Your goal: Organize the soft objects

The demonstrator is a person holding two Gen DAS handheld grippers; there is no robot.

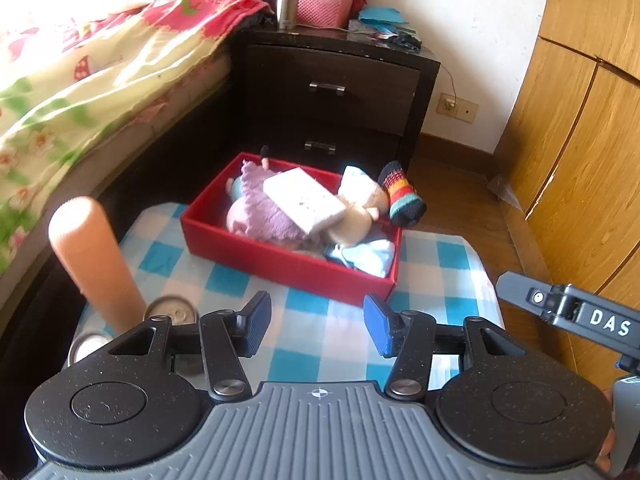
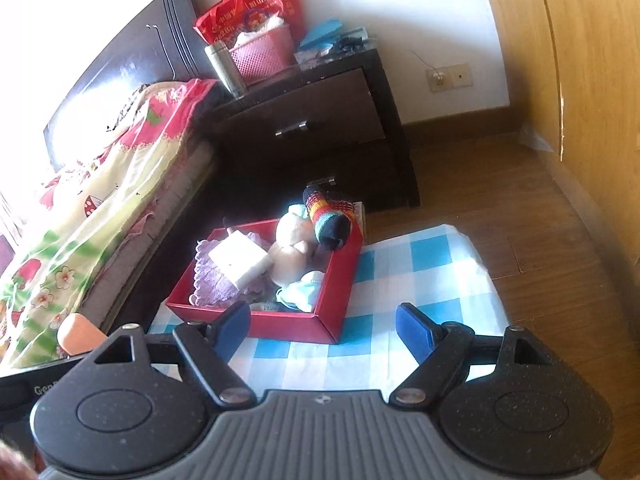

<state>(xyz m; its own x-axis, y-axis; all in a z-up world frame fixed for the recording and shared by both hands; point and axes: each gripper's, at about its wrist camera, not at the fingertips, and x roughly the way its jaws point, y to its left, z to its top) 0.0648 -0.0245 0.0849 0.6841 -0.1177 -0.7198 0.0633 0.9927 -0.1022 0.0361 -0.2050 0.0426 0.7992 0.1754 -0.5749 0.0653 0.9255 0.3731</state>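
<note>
A red box (image 1: 280, 262) (image 2: 280, 326) sits on a blue-and-white checked cloth (image 1: 320, 332) (image 2: 420, 280). Inside lie a purple knitted piece (image 1: 256, 216) (image 2: 212, 284), a white packet (image 1: 304, 200) (image 2: 240, 260), a cream plush toy (image 1: 356, 216) (image 2: 290, 256) and a light blue cloth (image 1: 364, 256) (image 2: 300, 294). A striped sock (image 1: 402, 196) (image 2: 328, 216) hangs over the box's far right corner. My left gripper (image 1: 318, 326) hovers in front of the box, open and empty. My right gripper (image 2: 322, 330) is open and empty too, near the box's front corner.
An orange cylinder (image 1: 94, 260) (image 2: 78, 334) stands at the cloth's left, with metal can tops (image 1: 172, 312) beside it. A bed with a floral quilt (image 1: 80, 80) is left, a dark nightstand (image 1: 332, 92) (image 2: 312, 132) behind, wooden wardrobe doors (image 1: 580, 120) right. The right gripper's body (image 1: 576, 312) shows at the left view's right edge.
</note>
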